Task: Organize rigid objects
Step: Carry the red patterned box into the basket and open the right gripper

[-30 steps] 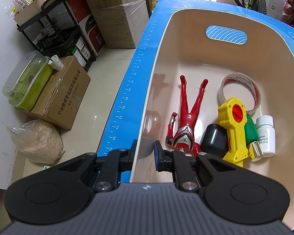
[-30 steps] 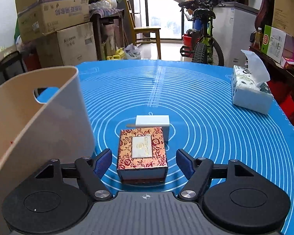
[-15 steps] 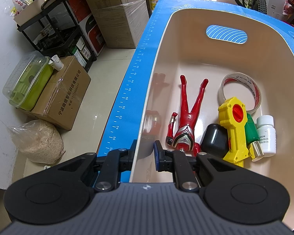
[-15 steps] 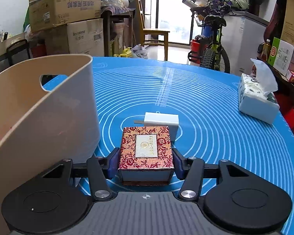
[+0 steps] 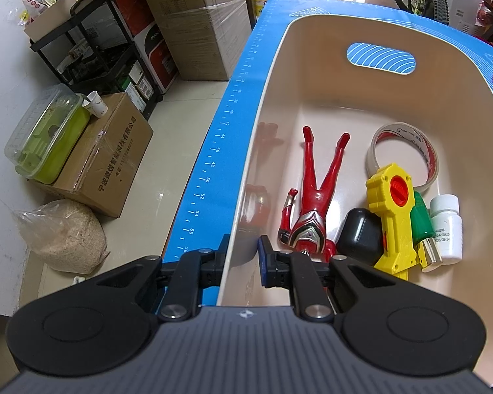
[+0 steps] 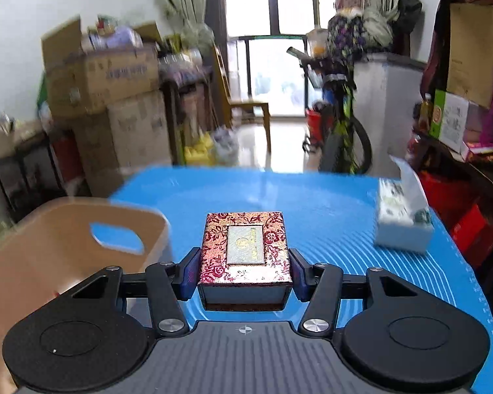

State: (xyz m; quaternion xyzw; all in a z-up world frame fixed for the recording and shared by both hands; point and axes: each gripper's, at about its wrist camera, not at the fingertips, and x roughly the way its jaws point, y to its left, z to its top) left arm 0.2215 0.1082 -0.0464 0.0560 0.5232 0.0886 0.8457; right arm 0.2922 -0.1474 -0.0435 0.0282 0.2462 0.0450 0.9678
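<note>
My left gripper (image 5: 241,256) is shut on the near wall of the beige bin (image 5: 269,105), one finger outside and one inside. In the bin lie a red figure (image 5: 315,203), a tape roll (image 5: 402,154), a yellow toy gun (image 5: 392,213), a black case (image 5: 360,236), a green item (image 5: 422,221) and a white bottle (image 5: 447,226). My right gripper (image 6: 244,271) is shut on a red-and-gold patterned box (image 6: 245,246), held in the air above the blue mat (image 6: 328,203). The bin (image 6: 49,246) sits to its left in the right wrist view.
A tissue box (image 6: 402,223) stands on the mat at the right. Off the table's left edge are cardboard boxes (image 5: 105,161), a black rack (image 5: 92,52), a green container (image 5: 46,131) and a sack (image 5: 62,233). A bicycle (image 6: 338,124) and stacked boxes (image 6: 115,92) stand beyond the table.
My right gripper closed onto the patterned box and lifted it off the mat; the white block behind it dropped out of sight. The left gripper stayed on the bin wall.
</note>
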